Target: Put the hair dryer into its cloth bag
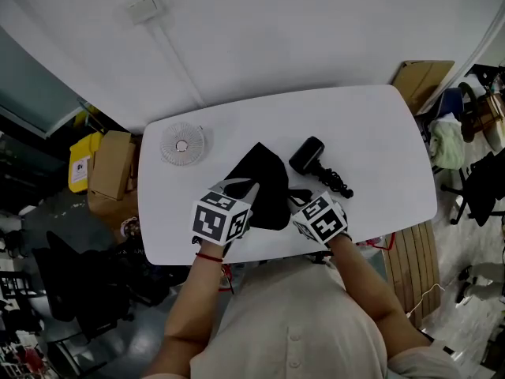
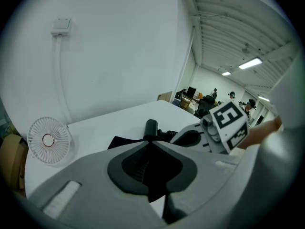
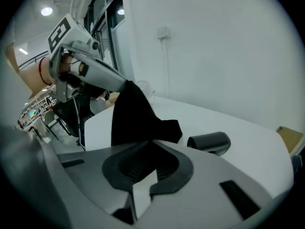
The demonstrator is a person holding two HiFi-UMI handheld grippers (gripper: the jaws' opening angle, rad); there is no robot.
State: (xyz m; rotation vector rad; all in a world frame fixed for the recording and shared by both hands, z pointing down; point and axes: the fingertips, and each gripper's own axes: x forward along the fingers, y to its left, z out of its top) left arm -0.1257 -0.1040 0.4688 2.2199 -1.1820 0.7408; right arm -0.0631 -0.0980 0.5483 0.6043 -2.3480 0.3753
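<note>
White wall (image 1: 276, 22) with a switch box (image 1: 144, 6), white oval surface (image 1: 379, 133), cardboard boxes (image 1: 110, 168) and yellow bin (image 1: 81, 160) on grey floor (image 1: 55, 212), ceiling strip lights (image 2: 251, 63)

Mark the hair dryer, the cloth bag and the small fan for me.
hair dryer (image 1: 306, 155), head view, on its barrel.
cloth bag (image 1: 264, 181), head view, mid-cloth.
small fan (image 1: 182, 145), head view, centre hub.

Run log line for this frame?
left claw: shut on cloth bag | right claw: shut on cloth bag | hair dryer: on table, outside bag
</note>
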